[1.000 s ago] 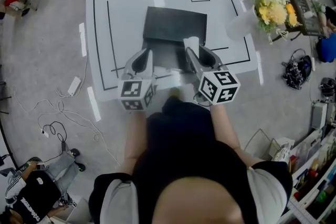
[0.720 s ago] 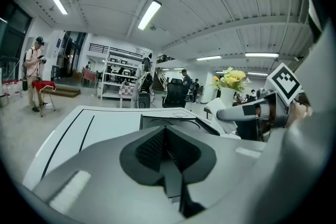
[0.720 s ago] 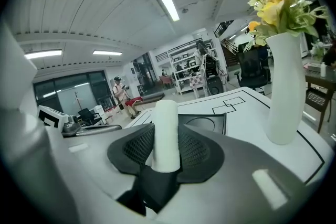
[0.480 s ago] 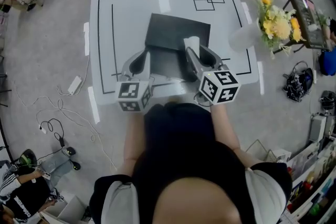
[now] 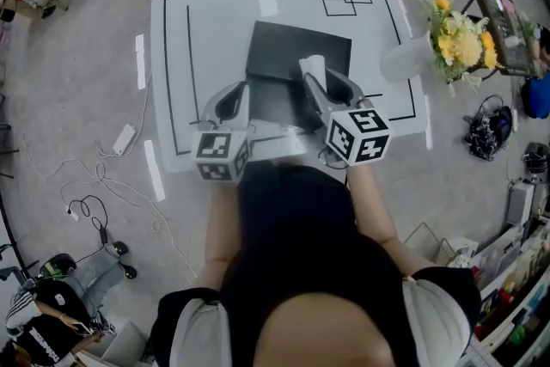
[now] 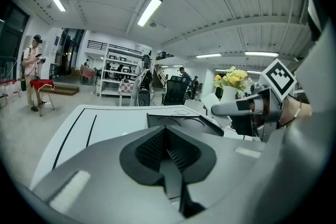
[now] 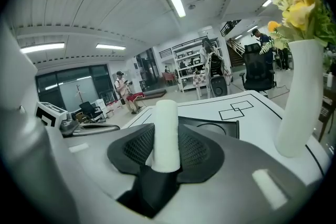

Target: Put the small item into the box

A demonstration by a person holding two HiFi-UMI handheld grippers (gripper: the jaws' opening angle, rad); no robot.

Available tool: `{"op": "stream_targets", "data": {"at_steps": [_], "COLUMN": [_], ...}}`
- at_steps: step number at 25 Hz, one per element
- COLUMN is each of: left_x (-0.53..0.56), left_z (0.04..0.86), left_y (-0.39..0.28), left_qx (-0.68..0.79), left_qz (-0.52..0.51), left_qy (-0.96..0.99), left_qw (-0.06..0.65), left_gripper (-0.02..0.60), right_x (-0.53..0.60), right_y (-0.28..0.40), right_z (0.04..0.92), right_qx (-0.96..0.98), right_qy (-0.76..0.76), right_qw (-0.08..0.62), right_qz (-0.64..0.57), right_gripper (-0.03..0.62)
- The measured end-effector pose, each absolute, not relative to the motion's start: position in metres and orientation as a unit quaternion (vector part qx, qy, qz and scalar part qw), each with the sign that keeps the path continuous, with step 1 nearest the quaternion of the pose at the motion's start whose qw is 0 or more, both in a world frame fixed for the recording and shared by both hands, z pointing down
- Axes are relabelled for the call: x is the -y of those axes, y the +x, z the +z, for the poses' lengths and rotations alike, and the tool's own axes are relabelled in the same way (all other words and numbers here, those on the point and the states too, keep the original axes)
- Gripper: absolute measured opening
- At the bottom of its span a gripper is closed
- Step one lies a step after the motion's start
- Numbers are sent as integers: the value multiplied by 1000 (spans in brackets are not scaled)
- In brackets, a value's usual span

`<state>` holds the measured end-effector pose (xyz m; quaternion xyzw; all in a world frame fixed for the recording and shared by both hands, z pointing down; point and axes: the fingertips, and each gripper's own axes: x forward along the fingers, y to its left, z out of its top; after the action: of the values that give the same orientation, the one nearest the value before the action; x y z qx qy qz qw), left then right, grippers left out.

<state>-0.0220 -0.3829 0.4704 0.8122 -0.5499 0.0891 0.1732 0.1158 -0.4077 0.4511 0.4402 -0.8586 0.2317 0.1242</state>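
We hold white roll (image 7: 167, 128) pinched in right gripper (image 7: 167, 157), over near edge of black box (image 5: 296, 54). Left gripper (image 6: 167, 153) pressed together, empty. Carrying step, we judge; next: centre over box, spread jaws.

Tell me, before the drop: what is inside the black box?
The black box shows a dark insert with a round recess, no item visible. The white cylinder in the right gripper hides its left part.

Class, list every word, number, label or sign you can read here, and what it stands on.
None readable.
Square markers only, no letters: left gripper, right gripper.
Blank: white cylinder, black box.
Only drawn lines on table.
Too small to read: shelf packaging.
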Motion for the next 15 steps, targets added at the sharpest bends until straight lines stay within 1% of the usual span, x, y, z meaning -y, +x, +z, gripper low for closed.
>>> {"op": "stream_targets", "data": {"at_steps": [11, 15], "left_x": [377, 372], "left_z": [472, 480], "left_y": [-24, -27], "left_qx": [515, 513], "left_qz": [107, 109], "left_qy": [831, 831], "left_qw": [179, 185], "left_gripper": [11, 11], "right_x": [410, 406], "right_y": [97, 89], "right_z": [454, 461], "right_qx": [859, 864], "right_qy": [436, 419], "right_qw": [178, 214], "right_qz": [201, 178], "right_gripper": [137, 137]}}
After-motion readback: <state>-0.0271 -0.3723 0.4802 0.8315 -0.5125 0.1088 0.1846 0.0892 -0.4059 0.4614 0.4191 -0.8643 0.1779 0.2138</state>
